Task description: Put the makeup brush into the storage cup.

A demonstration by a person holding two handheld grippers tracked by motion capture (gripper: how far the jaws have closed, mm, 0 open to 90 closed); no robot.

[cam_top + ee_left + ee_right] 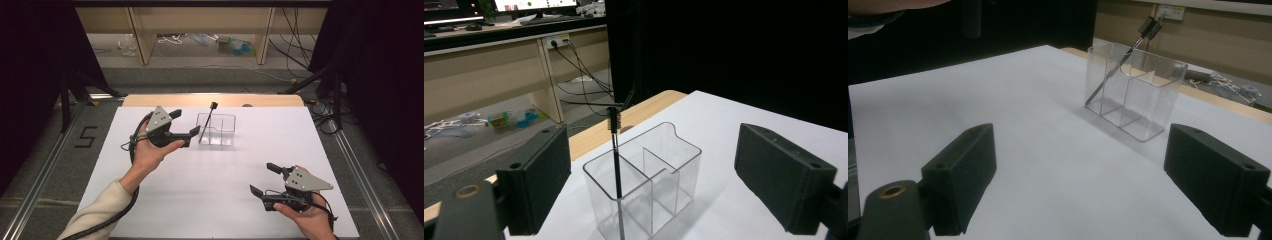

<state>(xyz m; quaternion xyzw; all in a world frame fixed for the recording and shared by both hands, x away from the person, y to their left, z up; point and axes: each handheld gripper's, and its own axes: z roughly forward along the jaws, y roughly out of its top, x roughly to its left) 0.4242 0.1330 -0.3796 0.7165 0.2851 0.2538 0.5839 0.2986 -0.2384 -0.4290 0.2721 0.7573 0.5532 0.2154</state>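
Observation:
A clear plastic organiser (223,121) (674,165) (1158,85) with compartments stands on the white table, back centre. A thin black brush (206,122) (616,160) (1128,52) leans upright in its left compartment, bristle head up. My left gripper (186,123) (651,185) hovers just left of the organiser, open, jaws empty and aimed at it. Near the front right, my right gripper (264,178) (1080,185) is held open and empty, pointing toward the organiser from a distance.
The white table top (215,170) has a wooden strip (150,100) along its far edge. Beyond it, the floor holds cables (295,55) and litter under a wooden desk (200,30). Dark curtains stand on both sides.

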